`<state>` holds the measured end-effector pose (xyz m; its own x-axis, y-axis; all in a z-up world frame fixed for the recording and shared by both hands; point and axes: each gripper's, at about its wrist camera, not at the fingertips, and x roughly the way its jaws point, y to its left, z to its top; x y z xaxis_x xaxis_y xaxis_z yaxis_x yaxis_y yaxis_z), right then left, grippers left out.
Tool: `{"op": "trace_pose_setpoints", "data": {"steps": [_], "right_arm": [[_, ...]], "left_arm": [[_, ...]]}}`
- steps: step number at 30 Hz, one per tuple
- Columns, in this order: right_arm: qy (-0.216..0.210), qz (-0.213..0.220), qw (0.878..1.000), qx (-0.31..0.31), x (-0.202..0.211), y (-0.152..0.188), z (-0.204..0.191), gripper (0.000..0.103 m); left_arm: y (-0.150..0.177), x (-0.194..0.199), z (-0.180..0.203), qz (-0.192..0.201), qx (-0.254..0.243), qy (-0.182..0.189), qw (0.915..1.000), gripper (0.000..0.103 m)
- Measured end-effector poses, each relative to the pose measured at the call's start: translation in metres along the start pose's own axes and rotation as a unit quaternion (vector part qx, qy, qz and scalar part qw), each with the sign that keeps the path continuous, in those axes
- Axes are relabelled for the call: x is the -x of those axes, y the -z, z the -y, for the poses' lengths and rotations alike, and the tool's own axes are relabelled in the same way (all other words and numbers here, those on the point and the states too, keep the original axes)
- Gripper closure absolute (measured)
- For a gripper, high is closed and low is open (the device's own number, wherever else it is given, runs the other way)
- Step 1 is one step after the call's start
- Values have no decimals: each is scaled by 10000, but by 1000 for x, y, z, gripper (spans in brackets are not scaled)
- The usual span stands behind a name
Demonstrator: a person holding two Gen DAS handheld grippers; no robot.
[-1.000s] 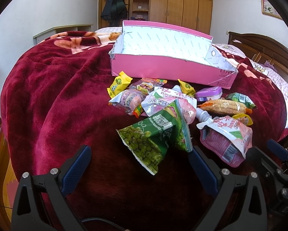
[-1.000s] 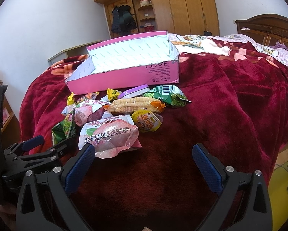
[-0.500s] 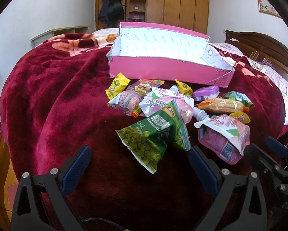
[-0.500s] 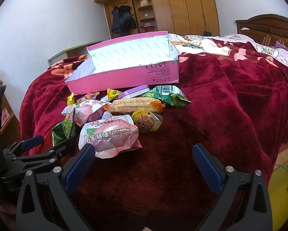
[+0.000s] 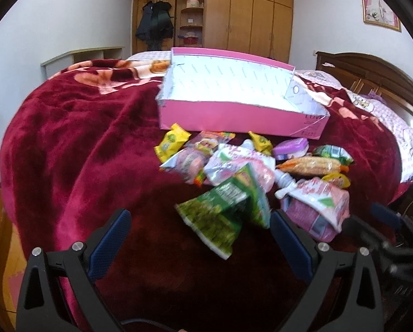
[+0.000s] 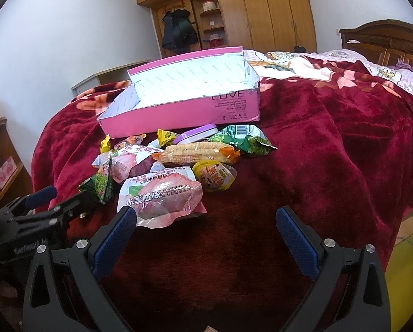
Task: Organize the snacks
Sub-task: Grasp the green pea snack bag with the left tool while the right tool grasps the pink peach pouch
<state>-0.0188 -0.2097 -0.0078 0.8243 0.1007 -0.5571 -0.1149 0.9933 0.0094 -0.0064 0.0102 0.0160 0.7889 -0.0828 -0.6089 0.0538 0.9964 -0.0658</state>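
Observation:
A pile of snack packets lies on a dark red blanket (image 5: 76,149) in front of an open pink box (image 5: 234,116). Nearest my left gripper (image 5: 199,229) is a green pea bag (image 5: 220,215); the gripper is open and empty, just short of it. My right gripper (image 6: 206,227) is open and empty, its left finger beside a pink peach pouch (image 6: 162,196). Behind lie a corn packet (image 6: 198,152), a yellow jelly cup (image 6: 214,179), a purple tin (image 6: 195,135) and a green packet (image 6: 245,138). The box (image 6: 184,110) holds no snacks that I can see.
The bed edge drops off at the left (image 5: 10,193) and at the right (image 6: 400,207). A wooden headboard (image 5: 378,74) stands at the right, wardrobes (image 5: 248,22) at the back. Each gripper shows at the edge of the other's view (image 6: 38,215).
The left gripper has moved slightly forward and tilted, so the pile and box sit lower and a little closer; that view is motion-blurred. The right gripper has barely moved.

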Motion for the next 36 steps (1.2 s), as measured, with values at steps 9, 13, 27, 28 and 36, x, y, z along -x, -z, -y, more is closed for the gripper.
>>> {"op": "trace_pose_setpoints", "data": {"steps": [9,13,27,28,36], "right_arm": [[-6,-90,9998,-168,-4,3,8,0],[-11,-117,9998,-175,-6,3,7,0],[31,-5,10000,-30,-1,1,1,0],[17,11,10000,-5,0,0,0,0],[-295,-146,9989,332,-12,-8,-18,0]], "left_arm": [[-5,-29,3,-273,245,-48,9993,1],[-6,-35,1,-258,357,-112,9990,5],[0,-25,-3,-110,195,15,9997,31],[1,-23,-5,-98,208,8,9997,31],[6,-23,-13,-103,274,-30,9996,30]]}}
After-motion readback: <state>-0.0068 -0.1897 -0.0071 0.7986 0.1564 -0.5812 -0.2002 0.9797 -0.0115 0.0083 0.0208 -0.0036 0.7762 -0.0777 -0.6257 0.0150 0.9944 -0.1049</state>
